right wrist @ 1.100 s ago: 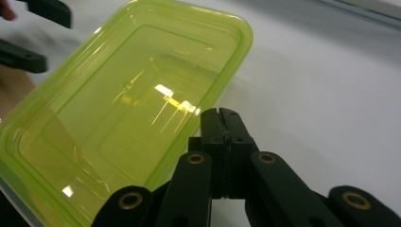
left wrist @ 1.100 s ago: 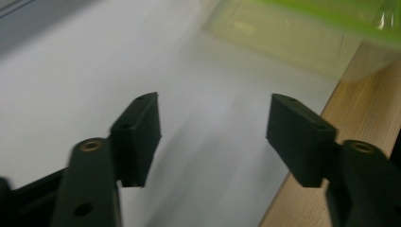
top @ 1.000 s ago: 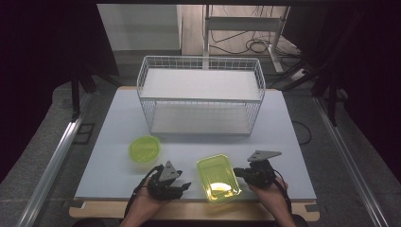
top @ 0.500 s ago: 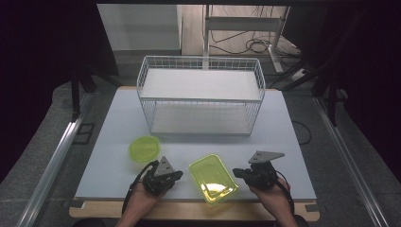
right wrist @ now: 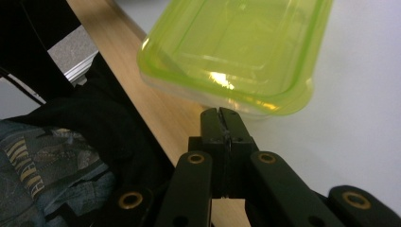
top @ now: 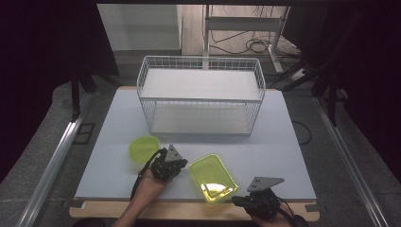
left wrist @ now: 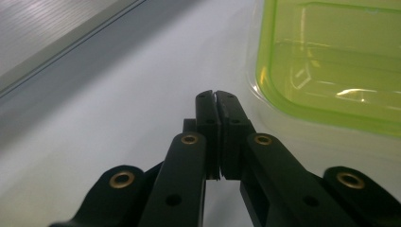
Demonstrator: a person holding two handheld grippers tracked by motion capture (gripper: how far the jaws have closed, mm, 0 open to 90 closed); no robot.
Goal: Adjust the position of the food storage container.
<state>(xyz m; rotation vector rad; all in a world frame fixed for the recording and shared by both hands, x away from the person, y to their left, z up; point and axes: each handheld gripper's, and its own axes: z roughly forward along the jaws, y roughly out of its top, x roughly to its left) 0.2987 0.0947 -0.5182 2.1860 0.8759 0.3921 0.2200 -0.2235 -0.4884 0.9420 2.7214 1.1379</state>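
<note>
At the left of the high view a small round green bowl (top: 143,148) sits on the white table (top: 283,142), just beside the left gripper (top: 182,165), which lies between that bowl and the rectangular green container (top: 213,178). The left gripper's jaws have just been closing and now stand pressed together with nothing between them; in the left gripper view its tips (left wrist: 216,97) rest just short of the container's clear rim (left wrist: 331,71), near it but apart, as far as that close view lets one judge. The container lies aslant near the front edge of the table, open side up. To its right, the right gripper (top: 236,201) sits at the table's front edge, jaws fully together and empty, its tips (right wrist: 220,113) just below the container's corner. Behind all this stands a white wire basket (top: 201,97), well apart.
</note>
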